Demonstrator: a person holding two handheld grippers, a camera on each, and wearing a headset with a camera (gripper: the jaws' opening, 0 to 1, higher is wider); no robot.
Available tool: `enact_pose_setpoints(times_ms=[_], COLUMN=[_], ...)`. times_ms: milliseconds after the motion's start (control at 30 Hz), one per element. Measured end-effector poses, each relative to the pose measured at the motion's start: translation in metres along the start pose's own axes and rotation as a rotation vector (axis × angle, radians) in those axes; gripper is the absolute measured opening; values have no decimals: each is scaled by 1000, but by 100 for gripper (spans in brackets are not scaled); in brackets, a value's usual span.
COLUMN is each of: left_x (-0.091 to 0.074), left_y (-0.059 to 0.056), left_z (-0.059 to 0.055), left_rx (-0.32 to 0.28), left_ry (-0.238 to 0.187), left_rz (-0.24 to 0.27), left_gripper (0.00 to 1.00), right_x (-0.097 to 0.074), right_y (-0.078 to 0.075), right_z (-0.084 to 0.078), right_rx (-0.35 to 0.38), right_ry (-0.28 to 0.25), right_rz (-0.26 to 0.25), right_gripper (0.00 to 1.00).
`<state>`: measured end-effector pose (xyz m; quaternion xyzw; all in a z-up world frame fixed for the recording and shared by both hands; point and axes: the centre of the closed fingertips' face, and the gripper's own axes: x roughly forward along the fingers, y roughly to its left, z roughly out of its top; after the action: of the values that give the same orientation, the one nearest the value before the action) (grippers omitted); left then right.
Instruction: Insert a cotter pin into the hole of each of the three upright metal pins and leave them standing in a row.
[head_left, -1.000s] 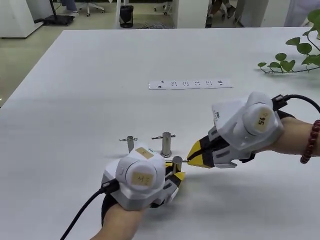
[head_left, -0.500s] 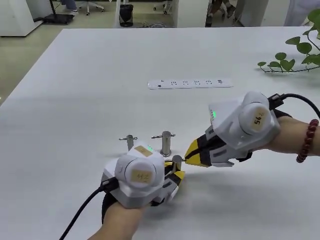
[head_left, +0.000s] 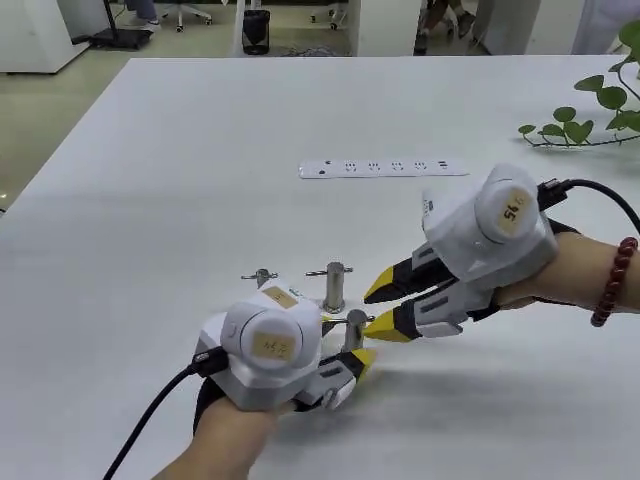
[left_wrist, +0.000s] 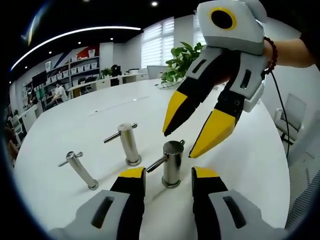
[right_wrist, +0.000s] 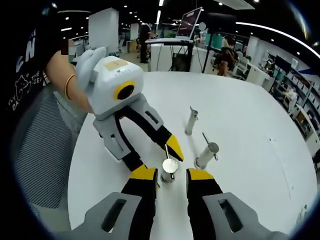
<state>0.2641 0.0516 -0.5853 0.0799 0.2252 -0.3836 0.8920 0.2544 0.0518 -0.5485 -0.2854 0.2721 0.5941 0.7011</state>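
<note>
Surface: white table (head_left: 200, 150), big open office behind w/ desks & chairs.
L claw: left gripper (left_wrist: 169, 175) is nearest to the person. Its jaws are narrow and sit either side of the near pin; the left gripper view shows a slim gap each side, so it isn't clamped.
Near pin: nearest metal pin (left_wrist: 172, 165) stands upright on the table btwn those jaws. Its cotter pin (left_wrist: 155, 162) goes through the hole near the top, w/ the long end sticking out one side.
R claw: right gripper (head_left: 375, 310) is spread mid-wide and holds nothing. Its yellow tips are just beside the near pin's head, apart from it as far as I can tell.
Mid pin: middle pin (head_left: 334, 288) is just behind, upright, cotter across its top.
Far pin: far pin (head_left: 262, 280) is upright w/ its cotter in, roughly in line w/ the other two.
Beyond: power strip (head_left: 383, 168) is well apart, mid-table. A plant (head_left: 590, 110) is at the far R edge.
Progress (judgement): all 3 look pinned and the row is standing, so approx. done.
Step (judgement): let go & clear out.
How to do well: widen L jaws before moving. Draw each claw straight back along its own axis, no sideways sweep. Keep R tips off the cotter's protruding end, since a snag could tip the pin or pull the cotter out.
Risk: the near pin's base is small, so a light knock could topple it into the row.
</note>
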Motion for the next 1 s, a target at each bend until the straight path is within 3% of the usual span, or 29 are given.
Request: enact_pose_setpoints(times_ms=[200, 333, 733, 1000], left_x=[-8, -13, -34, -45], left_y=[0, 2, 11, 9], left_z=[2, 4, 13, 17], left_rx=[14, -16, -83, -94], left_ry=[-13, -32, -58, -76], left_rz=[-3, -7, -6, -24], left_gripper=[43, 48, 65, 75], right_x=[3, 8, 18, 22], right_y=[-2, -1, 8, 10], right_z=[4, 5, 5, 4], right_rx=[53, 82, 79, 81], right_ry=[-19, -27, -7, -3], right_rz=[8, 26, 49, 53], right_gripper=[20, 20, 16, 13])
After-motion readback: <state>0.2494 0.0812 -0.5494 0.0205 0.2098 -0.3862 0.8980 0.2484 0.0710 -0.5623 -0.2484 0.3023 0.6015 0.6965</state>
